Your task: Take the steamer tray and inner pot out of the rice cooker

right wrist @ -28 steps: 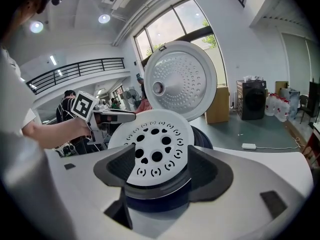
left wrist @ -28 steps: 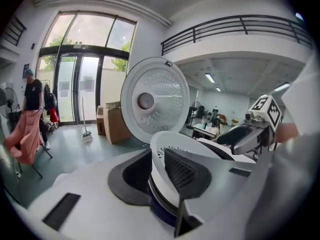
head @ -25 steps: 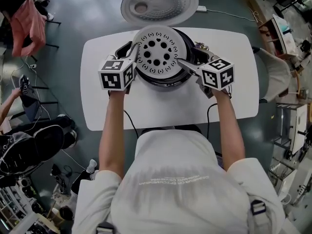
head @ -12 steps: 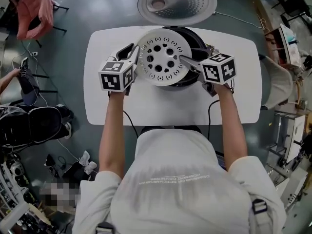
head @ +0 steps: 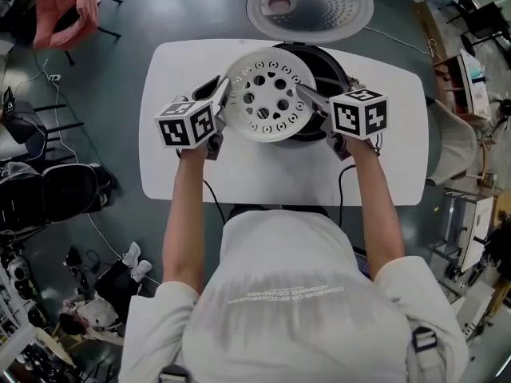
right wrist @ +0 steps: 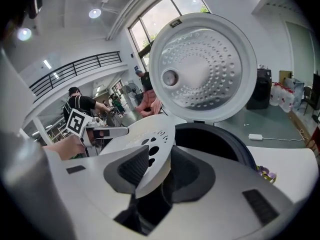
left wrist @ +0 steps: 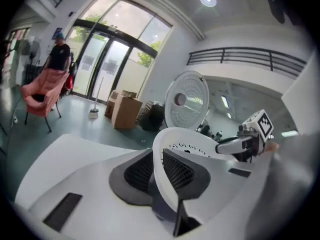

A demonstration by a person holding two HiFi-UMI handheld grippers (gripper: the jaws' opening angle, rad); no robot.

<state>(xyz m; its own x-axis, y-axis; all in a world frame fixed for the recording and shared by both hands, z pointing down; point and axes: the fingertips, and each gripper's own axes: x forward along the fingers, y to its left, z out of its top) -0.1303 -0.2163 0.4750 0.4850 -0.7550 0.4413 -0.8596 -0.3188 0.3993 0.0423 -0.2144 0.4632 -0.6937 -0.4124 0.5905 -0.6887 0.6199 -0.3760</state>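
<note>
A white table (head: 279, 174) with rounded corners is standing on a grey floor. The black rice cooker (head: 334, 64) is sitting at the table's far edge with its round lid (head: 310, 5) swung open behind it.

**Arm pose.** Both bare forearms are reaching forward side by side from the person's torso. Each gripper is pointing forward and somewhat downward, with its marker cube facing up.

**Left gripper** (head: 222, 94). It is clamping the left rim of the steamer tray (head: 263, 94) with its jaws narrow.

**Right gripper** (head: 307, 96). Its jaws have just been closing, and the tray's right rim is lying between them. Both pads are meeting the rim.

**Task item.** The perforated white tray is hanging between the two grippers. It is raised off the cooker and covering the left part of the cooker's opening.

**View differences.**
- The head view is showing the whole tray face, its ring of holes and both arms.
- The left gripper view is showing the tray (left wrist: 200, 146) edge-on, seated between the left gripper (left wrist: 157, 156) pads. It is also showing the right gripper (left wrist: 235, 145) across it, glass doors (left wrist: 105, 64), a pink chair (left wrist: 40, 91) and cardboard boxes (left wrist: 125, 109).
- The right gripper view is showing the tray (right wrist: 145, 134) tilted across the right gripper (right wrist: 155, 164) jaws. The dimpled lid (right wrist: 202, 66) and the cooker's dark opening (right wrist: 220, 141) are filling the space beyond. The left gripper (right wrist: 122, 130) is gripping the far rim.
</note>
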